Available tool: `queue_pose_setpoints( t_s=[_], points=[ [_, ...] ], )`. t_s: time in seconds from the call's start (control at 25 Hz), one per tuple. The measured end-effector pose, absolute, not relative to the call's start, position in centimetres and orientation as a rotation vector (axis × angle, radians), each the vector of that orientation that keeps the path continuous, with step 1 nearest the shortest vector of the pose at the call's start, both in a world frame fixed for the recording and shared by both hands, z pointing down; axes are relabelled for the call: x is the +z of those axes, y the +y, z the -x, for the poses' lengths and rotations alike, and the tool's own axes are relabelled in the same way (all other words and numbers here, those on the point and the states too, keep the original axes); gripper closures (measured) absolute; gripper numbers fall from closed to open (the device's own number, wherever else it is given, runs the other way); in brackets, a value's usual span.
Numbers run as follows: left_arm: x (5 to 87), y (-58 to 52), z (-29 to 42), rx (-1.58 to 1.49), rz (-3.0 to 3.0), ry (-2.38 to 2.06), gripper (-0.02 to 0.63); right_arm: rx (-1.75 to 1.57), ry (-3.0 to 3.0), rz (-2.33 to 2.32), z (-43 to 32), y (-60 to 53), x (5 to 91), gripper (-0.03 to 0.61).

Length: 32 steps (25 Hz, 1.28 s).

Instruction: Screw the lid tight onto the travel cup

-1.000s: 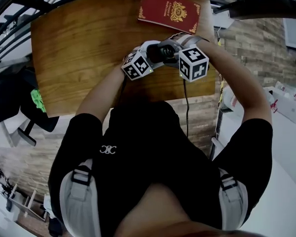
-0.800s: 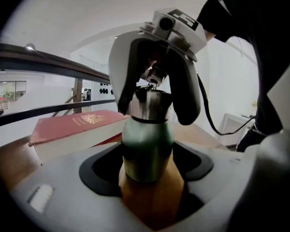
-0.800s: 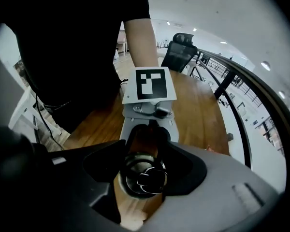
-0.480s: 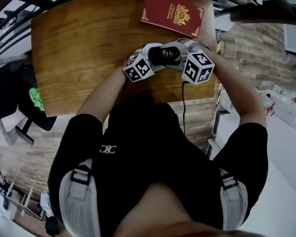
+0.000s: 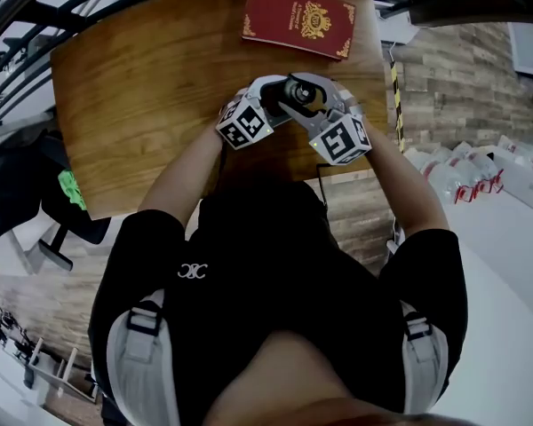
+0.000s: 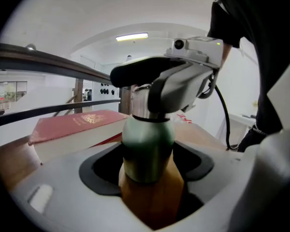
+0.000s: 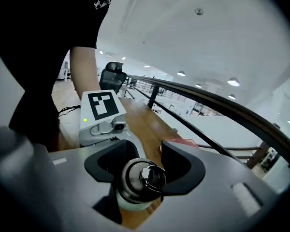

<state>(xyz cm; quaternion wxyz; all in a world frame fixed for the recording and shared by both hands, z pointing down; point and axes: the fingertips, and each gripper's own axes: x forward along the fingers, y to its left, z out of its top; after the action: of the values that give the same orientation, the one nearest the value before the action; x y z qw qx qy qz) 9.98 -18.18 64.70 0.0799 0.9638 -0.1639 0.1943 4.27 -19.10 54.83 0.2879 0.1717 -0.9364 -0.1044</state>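
The travel cup stands on the wooden table, a green body under a steel neck. My left gripper is shut on the body low down, a pad on each side. The dark lid, with a metal ring on top, sits on the cup. My right gripper straddles the lid from above; its jaws have just been closing, and a gap still shows beside the lid. In the head view both grippers meet at the lid, near the table's right side.
A red book with gold print lies flat just beyond the cup, also seen as the red book. A black railing runs past the table's far edge. The near table edge is close behind the grippers; a black cable hangs off it.
The right gripper has rolled about the lid and its marker cube has swung nearer to me. The left gripper and the cup have stayed put.
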Motion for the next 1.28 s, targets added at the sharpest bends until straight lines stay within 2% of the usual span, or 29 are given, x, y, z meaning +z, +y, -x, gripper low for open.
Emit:
queue_pose_setpoints(
  t_s=[0.2, 0.6, 1.0, 1.28],
  points=[
    [64.7, -18.2, -10.0, 0.594, -2.881, -0.502, 0.236, -0.263, -2.497, -0.822, -5.0, -19.9, 55.0, 0.357],
    [64.9, -18.2, -10.0, 0.614, -2.873, -0.51, 0.236, -0.245, -2.396, -1.172, -5.8, -20.7, 54.6, 0.361],
    [64.8, -18.1, -10.1, 0.668, -2.857, -0.533, 0.233, -0.219, -2.416, -1.161, -6.2, -20.5, 55.1, 0.358],
    [63.3, -17.4, -7.1, 0.781, -2.758, -0.724, 0.235, -0.064, -2.503, -1.317, -8.6, -19.0, 50.6, 0.357]
  ],
)
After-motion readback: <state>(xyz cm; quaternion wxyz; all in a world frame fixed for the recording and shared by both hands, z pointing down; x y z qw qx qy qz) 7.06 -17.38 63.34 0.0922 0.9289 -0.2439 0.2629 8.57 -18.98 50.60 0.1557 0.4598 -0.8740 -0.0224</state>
